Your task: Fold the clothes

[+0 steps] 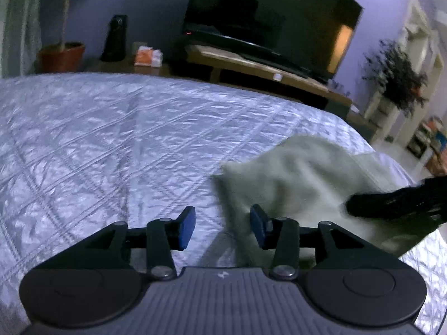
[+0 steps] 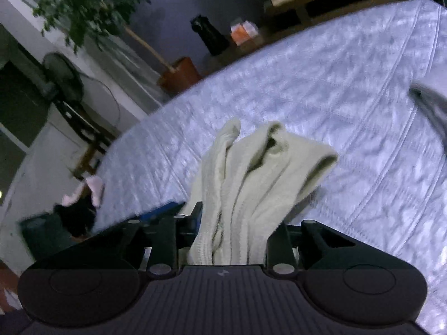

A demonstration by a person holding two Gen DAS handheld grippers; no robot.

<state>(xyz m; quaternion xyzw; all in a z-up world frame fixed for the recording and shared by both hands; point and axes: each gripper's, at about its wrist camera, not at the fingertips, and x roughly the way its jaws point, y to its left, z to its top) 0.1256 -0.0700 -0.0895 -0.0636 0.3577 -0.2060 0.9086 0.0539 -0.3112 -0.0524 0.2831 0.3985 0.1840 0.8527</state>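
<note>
1. The left gripper (image 1: 222, 227) hangs low over the pale quilted bedspread (image 1: 111, 145); its two blue-padded fingers (image 1: 186, 227) stand well apart with nothing between them; only bedspread shows in the gap.

2. The pale green knitted garment (image 1: 296, 178) lies bunched on the bedspread just beside that gripper; its near edge reaches the right-hand blue pad, though whether cloth and pad touch I cannot tell.

3. A dark shape, the right gripper (image 1: 396, 202), comes in over the far side of the garment in the left wrist view; it is blurred.

4. In the right wrist view the right gripper (image 2: 234, 223) has its jaws closed onto a gathered bundle of the garment (image 2: 251, 184); the ribbed cloth rises from between the fingers in thick folds and flops over at the top; one blue finger pad (image 2: 197, 219) shows beside the cloth, the other is hidden behind it.

5. The garment's free end hangs above the bedspread (image 2: 349, 111), lifted clear there; a sleeve or cuff opening gapes near its top.

6. Beyond the bedspread stands a large dark flat television (image 1: 273, 19) on a low wooden bench (image 1: 251, 61); beside that, a terracotta plant pot (image 1: 62, 55), a tall black cylinder (image 1: 116, 37) and a small orange-and-white packet (image 1: 148, 55).

7. Past the bedspread's corner, a dark leafy plant (image 1: 396, 78), blurred.
</note>
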